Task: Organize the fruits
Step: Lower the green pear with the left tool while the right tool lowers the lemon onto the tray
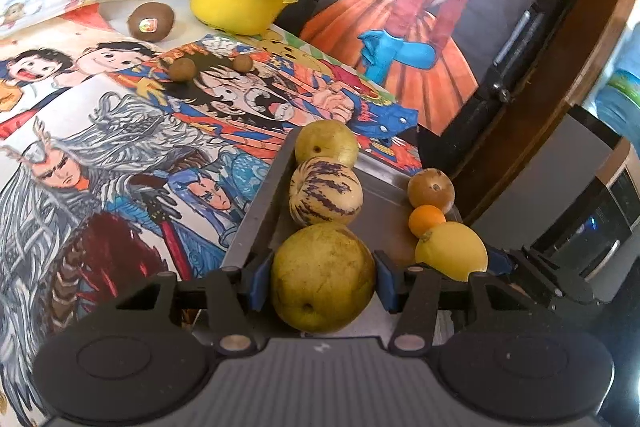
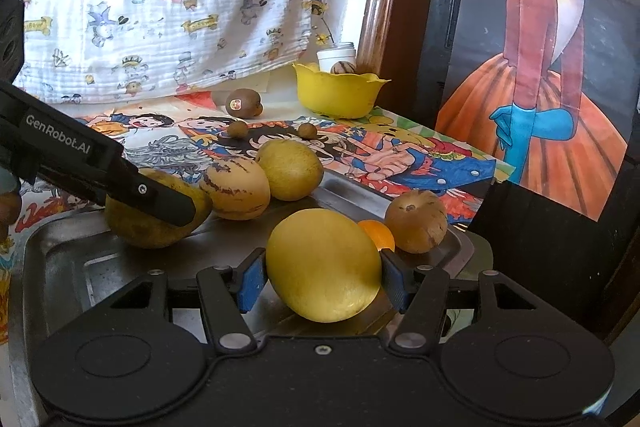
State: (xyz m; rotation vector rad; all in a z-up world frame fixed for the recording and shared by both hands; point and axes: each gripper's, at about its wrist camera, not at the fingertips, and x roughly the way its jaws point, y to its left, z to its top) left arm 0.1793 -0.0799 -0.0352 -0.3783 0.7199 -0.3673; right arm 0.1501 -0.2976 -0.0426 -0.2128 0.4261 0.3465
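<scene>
Right now my left gripper (image 1: pixel 323 277) pinches a green-yellow pear (image 1: pixel 323 277) and my right gripper (image 2: pixel 323 267) pinches a lemon (image 2: pixel 323 265), both on the metal tray (image 2: pixel 72 267). Ahead, 4 more fruits crowd it; beyond, a yellow bowl (image 2: pixel 338 93) stands on cartoon drawings (image 1: pixel 120 147).

Bare metal tray (image 2: pixel 88 259) floor lies open at nine o'clock of the lemon (image 2: pixel 323 264); fruit rows crowd twelve; yellow bowl (image 2: pixel 338 91) blocks farther back.
</scene>
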